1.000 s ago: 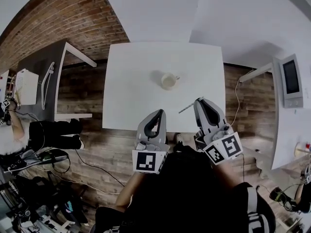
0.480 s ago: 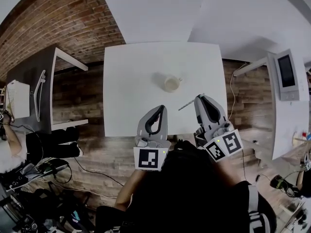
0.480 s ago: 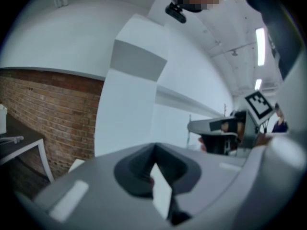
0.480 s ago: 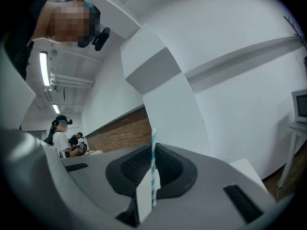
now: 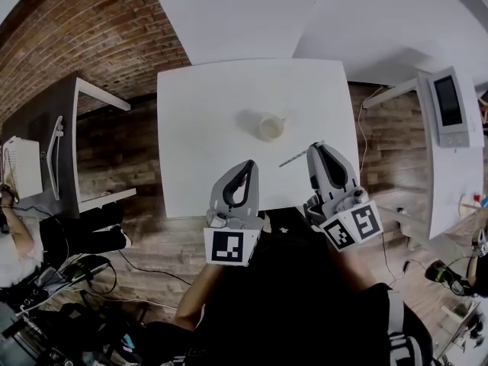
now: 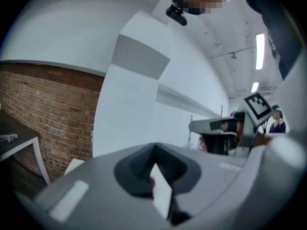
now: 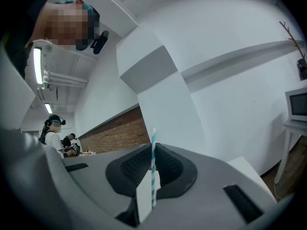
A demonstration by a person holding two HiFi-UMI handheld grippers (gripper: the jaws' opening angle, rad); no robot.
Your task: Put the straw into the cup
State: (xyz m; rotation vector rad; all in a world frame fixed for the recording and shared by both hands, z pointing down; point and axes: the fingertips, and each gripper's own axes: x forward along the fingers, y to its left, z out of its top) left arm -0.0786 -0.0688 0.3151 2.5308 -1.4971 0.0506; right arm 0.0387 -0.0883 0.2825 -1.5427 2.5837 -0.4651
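- Because the jaws of the right gripper (image 5: pixel 319 149) are clamped on the thin striped straw (image 7: pixel 153 164) over a short stretch only, the straw can pivot or slip in the grip. Likely cause: any side load on its free length.
- In the head view the straw projects leftward from the jaws, slanted and low over the table (image 5: pixel 191 90). It is clear of the cup (image 5: pixel 269 127), which stands upright near the middle of the table, beyond and to the left. Judgement: the straw must be tilted steeper before it goes in. If it arrives too flat, the free end may strike the rim or outer wall and miss the mouth.
- A paper straw may kink if it is pressed against the rim. Likely cause: pushing on after contact.
- The left gripper (image 6: pixel 154 150) has its jaws together with nothing between them, and it hangs over the near edge of the table, well short of the cup. The cup is therefore unsupported, and it looks small and light, so a knock from the straw could slide it or tip it over.
- If the jaws part before the straw's end is inside the cup, the straw falls onto the table. It could then roll off the near edge to the floor.
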